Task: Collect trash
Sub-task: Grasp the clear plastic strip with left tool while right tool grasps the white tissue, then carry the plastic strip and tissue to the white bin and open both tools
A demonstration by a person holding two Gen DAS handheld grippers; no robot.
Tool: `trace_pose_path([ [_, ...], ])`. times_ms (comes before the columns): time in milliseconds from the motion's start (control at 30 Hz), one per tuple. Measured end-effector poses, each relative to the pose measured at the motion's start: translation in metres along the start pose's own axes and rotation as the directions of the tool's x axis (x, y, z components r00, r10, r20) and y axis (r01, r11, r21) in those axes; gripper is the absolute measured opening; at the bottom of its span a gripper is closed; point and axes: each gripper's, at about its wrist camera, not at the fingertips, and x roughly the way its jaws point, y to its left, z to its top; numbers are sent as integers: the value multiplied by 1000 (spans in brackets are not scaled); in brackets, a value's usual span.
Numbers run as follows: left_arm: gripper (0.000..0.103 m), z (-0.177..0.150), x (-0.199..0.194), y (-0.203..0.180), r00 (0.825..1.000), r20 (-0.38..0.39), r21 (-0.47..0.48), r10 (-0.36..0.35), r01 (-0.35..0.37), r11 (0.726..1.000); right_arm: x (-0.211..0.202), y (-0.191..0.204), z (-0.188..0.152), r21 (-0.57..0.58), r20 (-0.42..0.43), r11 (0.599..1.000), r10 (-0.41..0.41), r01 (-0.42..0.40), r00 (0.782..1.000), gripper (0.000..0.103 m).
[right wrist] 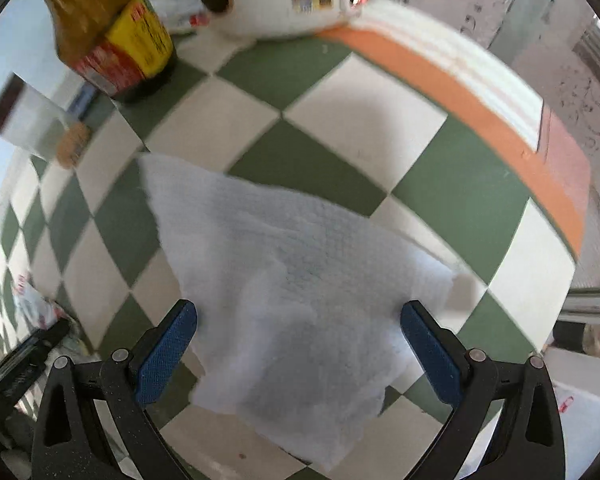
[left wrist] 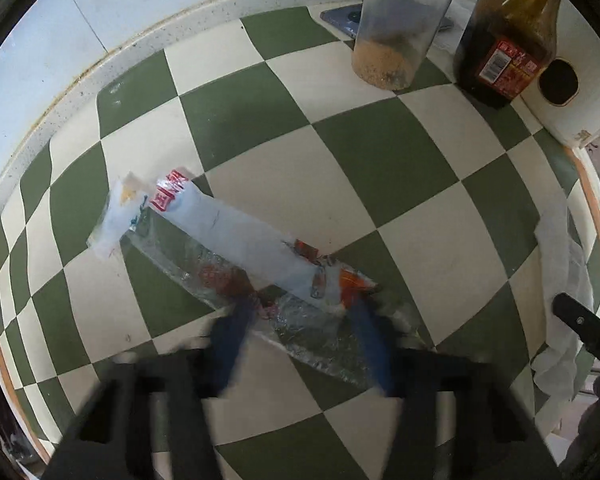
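Closing on the plastic wrapper (left wrist: 236, 252), the left tongs (left wrist: 305, 304) straddled its near end, blue pads blurred; contact could not be confirmed. The right tongs (right wrist: 298, 320) stood wide open over the paper towel (right wrist: 284, 288), nothing gripped. Best practice: pinch the wrapper across its narrow width, low against the tabletop (left wrist: 379, 152), so the film bunches. The wrapper lay flat, long axis running diagonally away to the upper left.

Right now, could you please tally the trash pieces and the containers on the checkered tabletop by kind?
Long clear plastic wrappers with red print: 1
White paper towels: 1
Dark brown sauce bottles with red label: 1
Clear plastic jars of tan powder: 1
Total: 4
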Motion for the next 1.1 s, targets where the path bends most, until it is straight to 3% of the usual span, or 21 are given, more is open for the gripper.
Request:
trace_pose_path([
  [33, 9, -1, 0, 3, 1000, 1, -4, -9, 9, 1000, 1, 4, 0, -19, 2, 1000, -12, 12, 1000, 100],
  [100, 5, -3, 0, 9, 1000, -3, -8, -17, 17, 1000, 1, 6, -1, -31, 15, 999, -40, 41, 999, 92],
  [167, 3, -6, -4, 16, 1000, 9, -8, -10, 10, 1000, -3, 6, -3, -34, 52, 997, -72, 74, 996, 69],
  [200, 3, -8, -8, 18, 1000, 19, -8, -12, 12, 1000, -7, 5, -4, -30, 76, 996, -79, 81, 994, 44],
  [233, 3, -11, -14, 19, 999, 34, -8, -11, 12, 1000, -9, 2, -5, -19, 88, 998, -66, 68, 994, 26],
  [300, 2, -16, -30, 15, 998, 65, 2, -12, 12, 1000, -13, -7, -8, 21, 90, 1000, -1, -1, 996, 14],
  [433, 2, -25, -72, -1, 990, 137, 40, -39, 34, 999, -34, -32, -18, 91, 138, 985, 133, -146, 982, 8],
  [567, 2, -40, -129, -61, 971, 201, 137, -126, 100, 986, -75, -69, -35, 145, 215, 955, 223, -257, 951, 8],
  [667, 2, -41, -150, -108, 958, 205, 219, -200, 154, 964, -105, -107, -58, 188, 269, 934, 248, -303, 931, 8],
  [767, 2, -63, -164, -174, 943, 166, 314, -289, 227, 922, -132, -167, -102, 257, 312, 907, 250, -334, 917, 8],
  [900, 2, -115, -158, -274, 920, 34, 462, -390, 332, 823, -153, -273, -184, 410, 340, 852, 189, -326, 921, 8],
  [967, 3, -147, -146, -325, 910, -47, 536, -411, 370, 759, -152, -324, -228, 499, 328, 812, 147, -304, 933, 8],
  [1100, 3, -229, -87, -430, 901, -217, 664, -376, 419, 620, -118, -424, -333, 698, 248, 676, 78, -234, 966, 8],
])
